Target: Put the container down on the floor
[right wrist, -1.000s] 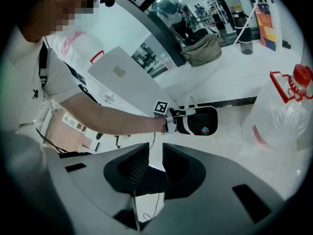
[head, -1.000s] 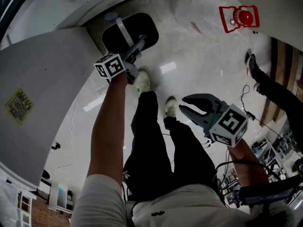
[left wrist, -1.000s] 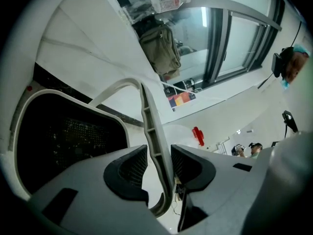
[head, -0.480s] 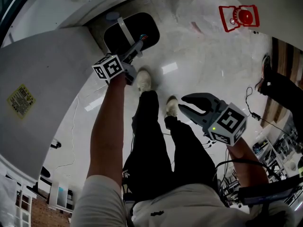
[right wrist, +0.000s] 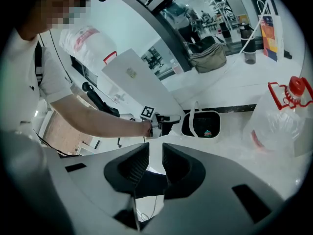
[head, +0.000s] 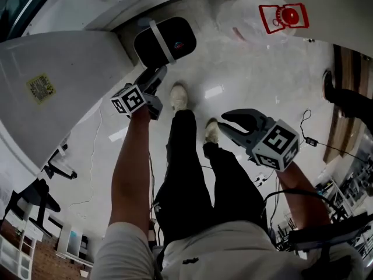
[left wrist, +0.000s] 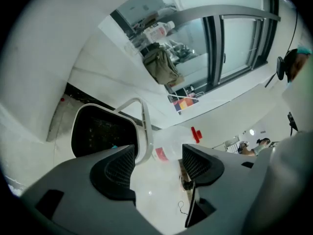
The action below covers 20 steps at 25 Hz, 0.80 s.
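A glossy pale floor mirrors a ceiling light as a bright white patch. Brown wooden boards run along the floor's right edge, and a thin black cable trails across the floor near them. A large white slanted panel with a yellow sticker covers the left side. In the lower left corner, white shelves stand beside reddish brick. Tall windows with dark frames rise above a white ledge, where an olive bag sits.
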Available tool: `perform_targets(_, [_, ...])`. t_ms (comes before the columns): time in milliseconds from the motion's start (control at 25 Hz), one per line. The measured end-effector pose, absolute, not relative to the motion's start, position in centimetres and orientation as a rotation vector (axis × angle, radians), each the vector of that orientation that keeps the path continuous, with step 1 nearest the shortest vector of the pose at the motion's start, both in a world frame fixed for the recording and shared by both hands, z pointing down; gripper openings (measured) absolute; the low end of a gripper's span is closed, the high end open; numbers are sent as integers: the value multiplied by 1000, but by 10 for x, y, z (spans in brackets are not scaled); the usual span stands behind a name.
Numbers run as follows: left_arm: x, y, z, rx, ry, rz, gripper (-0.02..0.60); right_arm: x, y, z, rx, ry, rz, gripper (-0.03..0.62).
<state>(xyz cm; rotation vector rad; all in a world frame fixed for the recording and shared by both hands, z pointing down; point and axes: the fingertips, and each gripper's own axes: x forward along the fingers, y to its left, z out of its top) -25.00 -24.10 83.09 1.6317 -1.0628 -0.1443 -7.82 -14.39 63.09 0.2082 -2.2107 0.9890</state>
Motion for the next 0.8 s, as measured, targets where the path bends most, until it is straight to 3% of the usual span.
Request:
perform_targets(240, [-225, -178, 743, 1687, -1032, -179, 286, -58, -126, 584, 237, -2272, 897, 64])
perform_targets(520, [-175, -112, 621, 1808, -1034, -153, 77, -21, -94, 516, 258, -2343, 775, 43])
perform_targets(800, [-123, -49, 501, 1928, -971, -127, 11, 8, -52, 446, 253, -2391, 743, 35])
